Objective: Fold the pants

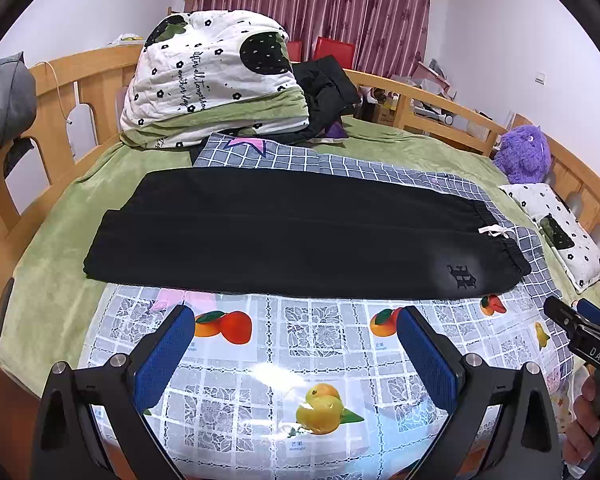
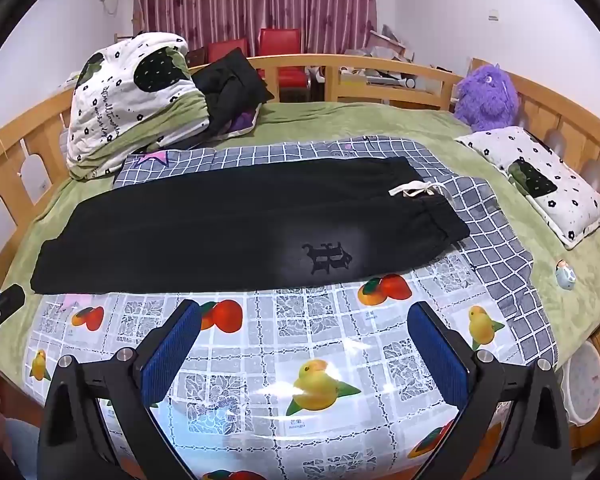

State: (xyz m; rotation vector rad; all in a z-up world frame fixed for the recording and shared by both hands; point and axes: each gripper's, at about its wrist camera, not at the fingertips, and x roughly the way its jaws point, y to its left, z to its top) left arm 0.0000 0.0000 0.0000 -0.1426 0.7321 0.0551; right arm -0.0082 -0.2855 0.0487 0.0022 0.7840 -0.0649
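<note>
In the left wrist view, the left gripper (image 1: 296, 344) has its blue fingers (image 1: 164, 356) spread wide and holds nothing. It hangs above a fruit-printed plastic sheet (image 1: 268, 364) on the bed (image 1: 52, 280). The black pants (image 1: 292, 240) lie flat across the sheet's far edge, waistband to the right. The right gripper (image 1: 580, 320) shows at the right border.

In the right wrist view, the right gripper (image 2: 304, 344) is also wide open and empty above the sheet (image 2: 260, 360). The pants (image 2: 228, 224) lie beyond it, the white drawstring (image 2: 414, 190) on top. A purple plush toy (image 2: 486, 98) sits by the wooden rail (image 2: 380, 66).
</note>
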